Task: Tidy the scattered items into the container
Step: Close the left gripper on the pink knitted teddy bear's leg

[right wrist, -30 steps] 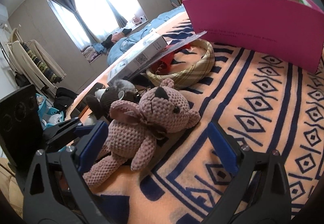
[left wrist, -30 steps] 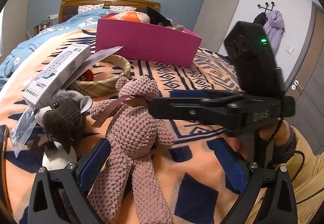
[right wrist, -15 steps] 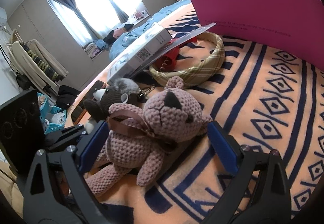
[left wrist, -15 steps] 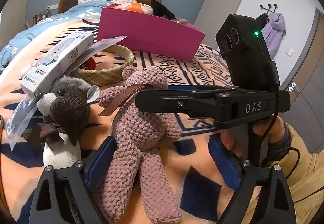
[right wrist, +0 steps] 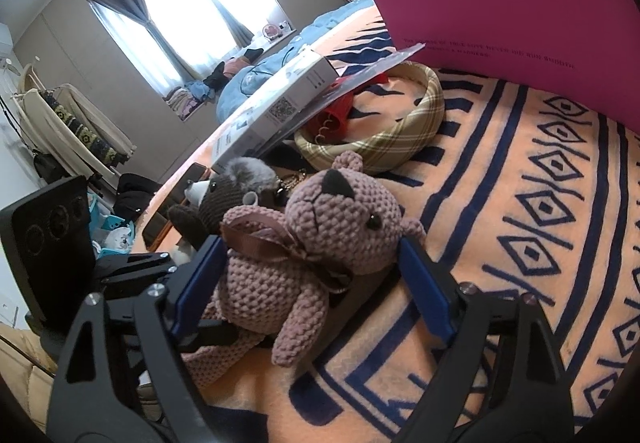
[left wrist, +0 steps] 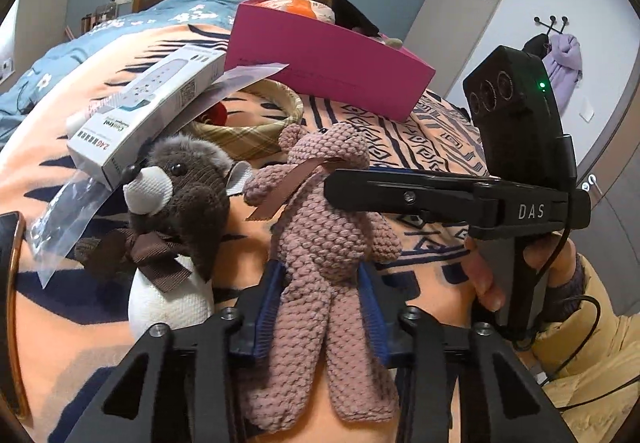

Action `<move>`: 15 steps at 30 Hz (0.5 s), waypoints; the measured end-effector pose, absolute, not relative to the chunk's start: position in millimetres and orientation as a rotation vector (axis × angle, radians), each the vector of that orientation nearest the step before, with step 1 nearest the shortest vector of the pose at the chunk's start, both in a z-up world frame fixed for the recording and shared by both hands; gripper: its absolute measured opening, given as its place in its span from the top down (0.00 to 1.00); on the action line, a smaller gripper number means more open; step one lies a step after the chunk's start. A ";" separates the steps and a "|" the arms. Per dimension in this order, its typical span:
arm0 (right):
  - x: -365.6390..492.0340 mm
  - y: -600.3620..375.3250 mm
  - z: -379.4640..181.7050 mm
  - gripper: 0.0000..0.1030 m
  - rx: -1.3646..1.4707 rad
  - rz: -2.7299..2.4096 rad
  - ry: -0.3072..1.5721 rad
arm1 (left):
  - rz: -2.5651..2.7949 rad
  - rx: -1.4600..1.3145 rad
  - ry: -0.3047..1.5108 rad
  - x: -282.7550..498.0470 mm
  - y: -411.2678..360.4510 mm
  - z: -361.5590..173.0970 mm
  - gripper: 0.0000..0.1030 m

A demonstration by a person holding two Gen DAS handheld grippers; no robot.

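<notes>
Pink crochet yarn makes up the teddy bear (left wrist: 328,243) that lies on its back on the bed's orange blanket (right wrist: 520,243) with dark blue patterns, a brown ribbon tied at its neck. The left gripper (left wrist: 322,301) has just been closing, and its blue pads now press on both sides of the bear's lower body above the legs. The right gripper (right wrist: 308,275) comes in from the other side; its jaws have narrowed a little yet stand wide, one blue pad beside the bear's arm and the other just beside its ear, and whether either pad touches cannot be told. A person's hand (left wrist: 508,271) in a yellow sleeve grips the handle of that right gripper. Just beside the bear sits a brown and white plush animal (left wrist: 172,227) with a brown bow. A white carton (left wrist: 148,111) in a clear plastic bag leans over the plush and over the rim of a plaid basket (right wrist: 404,135), which has something red inside. Farther toward the headboard stands the magenta container (left wrist: 320,67), already holding an orange packet and other things. At the bed's near left edge lies a phone (right wrist: 176,203).
</notes>
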State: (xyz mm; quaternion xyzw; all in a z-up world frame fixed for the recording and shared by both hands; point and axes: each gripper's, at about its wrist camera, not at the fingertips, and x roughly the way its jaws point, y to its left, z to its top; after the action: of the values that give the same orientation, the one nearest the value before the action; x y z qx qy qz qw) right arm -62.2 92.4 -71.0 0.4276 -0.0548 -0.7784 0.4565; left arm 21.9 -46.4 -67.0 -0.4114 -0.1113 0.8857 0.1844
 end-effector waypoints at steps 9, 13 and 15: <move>-63.9 94.8 -73.9 0.16 1.068 -1.908 -0.166 | 2.479 -1.183 -0.268 22.3 -42.7 -68.0 0.63; -62.9 96.2 -73.4 0.21 1.059 -1.912 -0.167 | 2.485 -1.194 -0.263 22.0 -43.4 -66.8 0.72; -61.6 96.6 -72.4 0.24 1.051 -1.917 -0.167 | 2.485 -1.193 -0.261 22.0 -43.1 -65.8 0.74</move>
State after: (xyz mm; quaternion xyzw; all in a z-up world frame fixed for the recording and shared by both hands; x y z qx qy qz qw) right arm -61.6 96.6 -72.4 0.4263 -0.0677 -0.7778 0.4569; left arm 22.0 -43.1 -65.8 -0.4235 -0.0926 0.8819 0.1853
